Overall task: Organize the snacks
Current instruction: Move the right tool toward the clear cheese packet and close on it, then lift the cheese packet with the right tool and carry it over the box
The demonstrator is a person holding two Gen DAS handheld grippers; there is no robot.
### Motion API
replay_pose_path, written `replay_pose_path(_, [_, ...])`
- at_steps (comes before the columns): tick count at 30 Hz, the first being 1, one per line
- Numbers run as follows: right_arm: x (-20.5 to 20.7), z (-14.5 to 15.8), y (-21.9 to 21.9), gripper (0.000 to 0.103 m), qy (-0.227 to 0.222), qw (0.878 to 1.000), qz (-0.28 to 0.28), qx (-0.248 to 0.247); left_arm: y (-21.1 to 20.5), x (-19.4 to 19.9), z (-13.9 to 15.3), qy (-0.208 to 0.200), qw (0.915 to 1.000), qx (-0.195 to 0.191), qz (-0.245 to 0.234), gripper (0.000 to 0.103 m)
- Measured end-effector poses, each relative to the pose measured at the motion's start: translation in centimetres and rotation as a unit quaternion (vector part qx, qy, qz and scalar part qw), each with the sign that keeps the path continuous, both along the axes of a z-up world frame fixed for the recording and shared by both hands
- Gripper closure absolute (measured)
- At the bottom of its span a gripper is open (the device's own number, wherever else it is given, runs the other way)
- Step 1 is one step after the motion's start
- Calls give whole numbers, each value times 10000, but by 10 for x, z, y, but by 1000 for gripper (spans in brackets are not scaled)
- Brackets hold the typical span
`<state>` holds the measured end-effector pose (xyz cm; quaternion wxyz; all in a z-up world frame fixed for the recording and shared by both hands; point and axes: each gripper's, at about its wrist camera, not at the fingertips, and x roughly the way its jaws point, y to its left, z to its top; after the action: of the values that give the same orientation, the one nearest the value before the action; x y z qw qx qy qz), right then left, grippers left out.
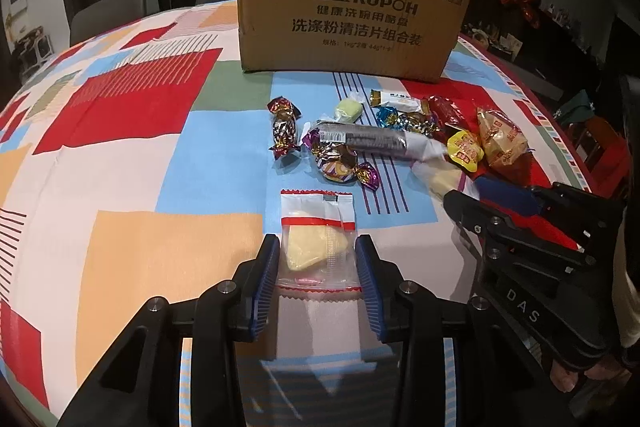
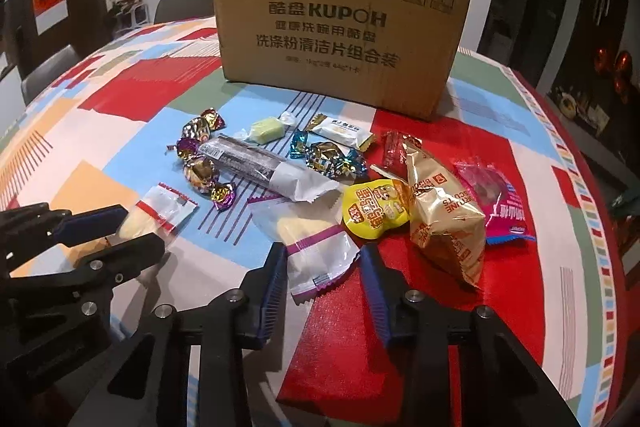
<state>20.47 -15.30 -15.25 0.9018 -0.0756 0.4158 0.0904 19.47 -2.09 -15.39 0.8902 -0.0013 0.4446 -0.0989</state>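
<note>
A clear packet with red trim (image 1: 316, 227), holding a pale yellow pastry, lies on the table between the blue pads of my left gripper (image 1: 318, 261). Both pads press its sides. The right wrist view shows that left gripper (image 2: 140, 227) at the left, closed around the pastry. My right gripper (image 2: 324, 263) is shut on a clear packet with purple trim (image 2: 316, 247), whose wrapper crinkles against the pads. It also appears in the left wrist view, where the right gripper (image 1: 464, 189) reaches in from the right. A brown cardboard box (image 1: 352, 19) stands behind the snacks.
Loose snacks lie between the grippers and the box: a long dark packet (image 2: 248, 163), foil-wrapped candies (image 1: 340, 163), a green sweet (image 2: 266, 129), a yellow packet (image 2: 374, 211), a gold biscuit bag (image 2: 444, 223) and a pink packet (image 2: 496, 203). The patchwork tablecloth (image 1: 140, 115) spreads left.
</note>
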Motion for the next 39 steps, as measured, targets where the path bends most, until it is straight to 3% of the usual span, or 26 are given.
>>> replay_pose_path(3, [-5,2,1,82,-24,10000,18,-25,0,-4,5,-75,10000,23,-32,65])
replay_pose_path(10, [-22,11,1,90,-96,9999,44,93,-2,-17,18,-256,9996,29,-82,65])
replay_pose_path(31, [-56,64,-3,98,-704,9962,-60,501,-6,-48,75,-1017,9945,67,-223,66])
replay_pose_path(39, [-55,87,-4,98,-1040,9929,-79,567,-4,-39,93,-1155,9930,-32,-263,66])
